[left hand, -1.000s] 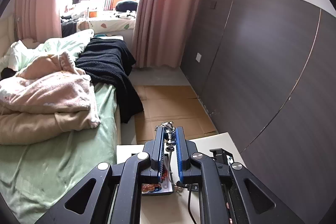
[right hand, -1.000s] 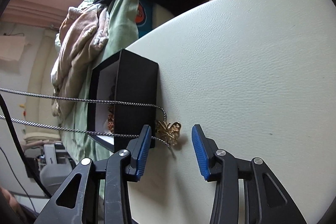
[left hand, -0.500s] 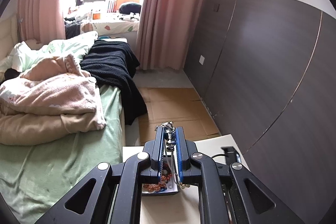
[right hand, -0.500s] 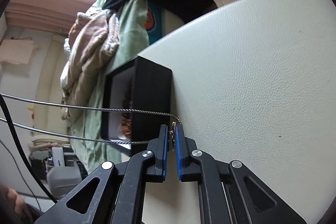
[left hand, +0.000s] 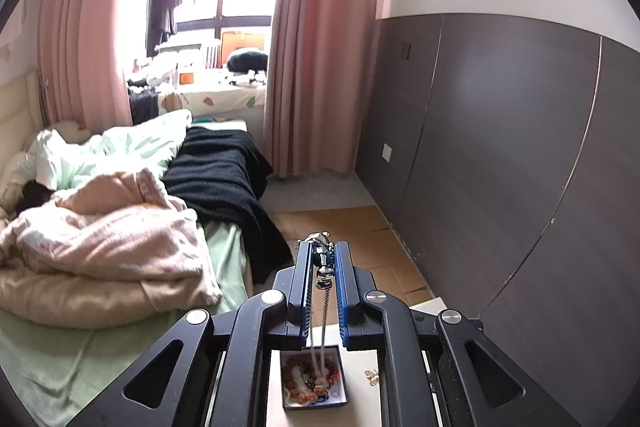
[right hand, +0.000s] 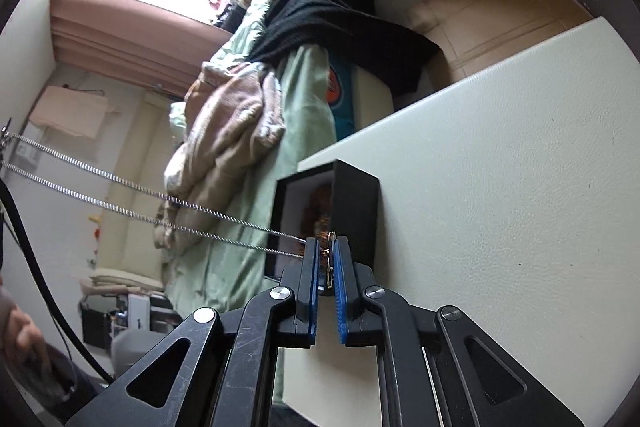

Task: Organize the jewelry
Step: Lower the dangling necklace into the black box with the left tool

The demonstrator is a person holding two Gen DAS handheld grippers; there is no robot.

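Observation:
My left gripper (left hand: 323, 250) is shut on the clasp end of a silver chain necklace (left hand: 325, 311), held high above the table; the chain hangs down toward the black jewelry box (left hand: 314, 379), which holds orange and red beads. My right gripper (right hand: 327, 247) is shut on the necklace's gold butterfly pendant (right hand: 330, 259), lifted off the white table (right hand: 500, 187) next to the black box (right hand: 356, 203). The chain (right hand: 120, 197) runs taut in two strands from the pendant up to the left. A gold butterfly (left hand: 371, 377) shows on the table right of the box in the left wrist view.
The white table stands beside a bed (left hand: 100, 247) with pink and green bedding and a black blanket (left hand: 224, 179). A dark panelled wall (left hand: 500, 147) is on the right. Cardboard (left hand: 360, 227) covers the floor. A black cable (right hand: 36, 267) hangs at the left.
My right gripper closed on the butterfly pendant and lifted it off the table. My left gripper rose higher with the chain, pulling the strands taut above the box.

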